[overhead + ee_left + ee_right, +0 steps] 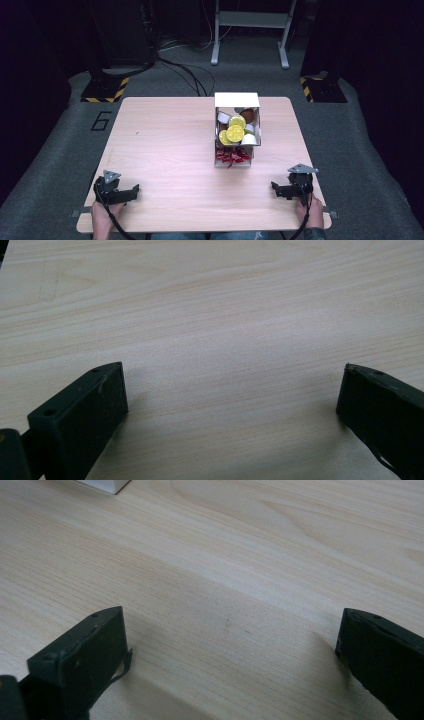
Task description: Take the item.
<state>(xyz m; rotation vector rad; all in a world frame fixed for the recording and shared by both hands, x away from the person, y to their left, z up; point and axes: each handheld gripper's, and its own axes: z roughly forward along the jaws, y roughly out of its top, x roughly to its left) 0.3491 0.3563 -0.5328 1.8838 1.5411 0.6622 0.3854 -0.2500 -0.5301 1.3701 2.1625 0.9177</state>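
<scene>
Both hand-held grippers, left (131, 192) and right (278, 189), rest wide and empty on the bench (165, 150). The white box (237, 129) of capsules sits well ahead. Its tight packing could make a reaching jaw tip or shove the box.

Bare wooden table (165, 150) lies open between the left gripper (131, 191) at seven o'clock and the right gripper (276, 189) at five; the white box (237, 100) of capsules (234, 133) blocks one o'clock.
</scene>
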